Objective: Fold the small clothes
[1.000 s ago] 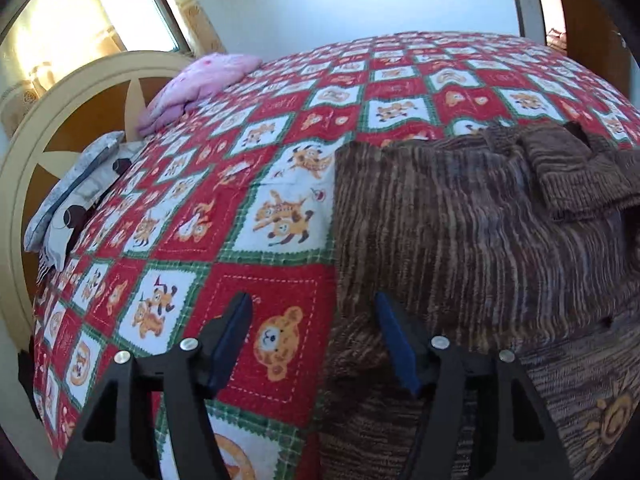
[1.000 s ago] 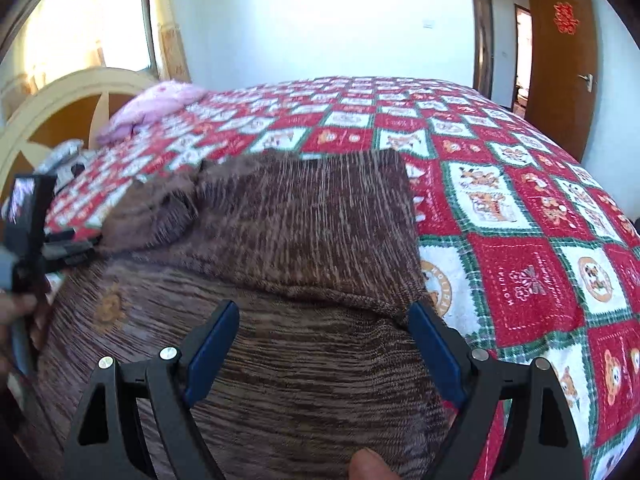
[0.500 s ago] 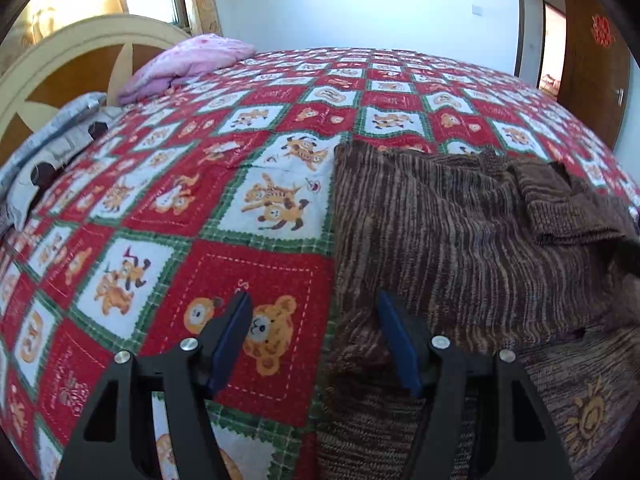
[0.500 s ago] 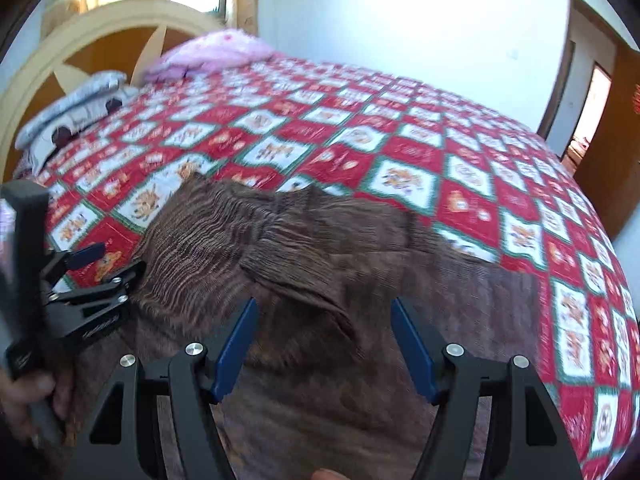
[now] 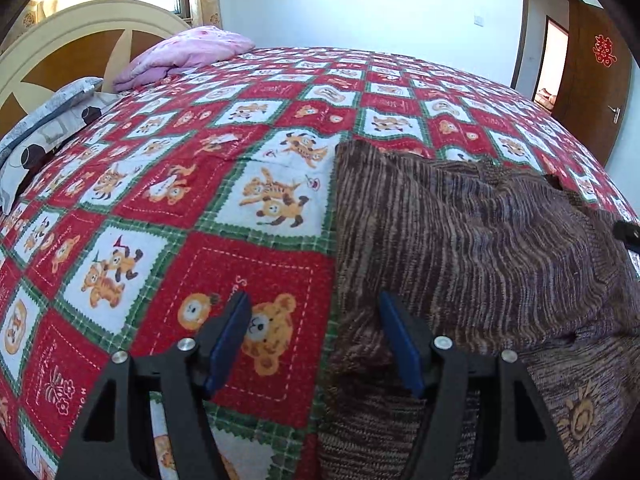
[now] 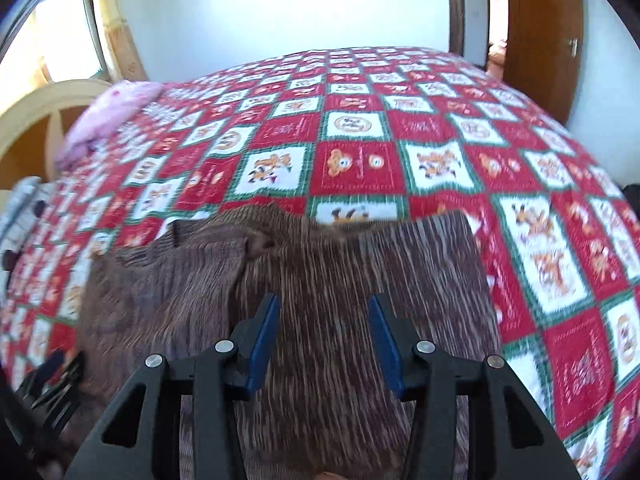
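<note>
A brown striped knit sweater [image 5: 460, 240] lies flat on the red, white and green bear-print quilt [image 5: 168, 184], with a sleeve folded over its body. My left gripper [image 5: 316, 322] stands open over the sweater's left edge; one pad is above the quilt, the other above the knit. In the right wrist view the sweater [image 6: 320, 280] fills the lower middle, blurred by motion. My right gripper [image 6: 325, 330] hovers over its middle with its jaws closing, and no cloth is pinched between the pads. The left gripper [image 6: 52, 380] shows at the lower left of that view.
A pink folded blanket [image 5: 184, 54] and a grey patterned pillow [image 5: 44, 120] lie by the cream and brown headboard [image 5: 80, 40]. A brown door [image 5: 588, 80] stands at the far right. The quilt stretches bare beyond the sweater.
My right gripper swung to the right across the sweater and its jaws drew closer together. The left gripper's view turned slightly while it stayed at the sweater's left edge.
</note>
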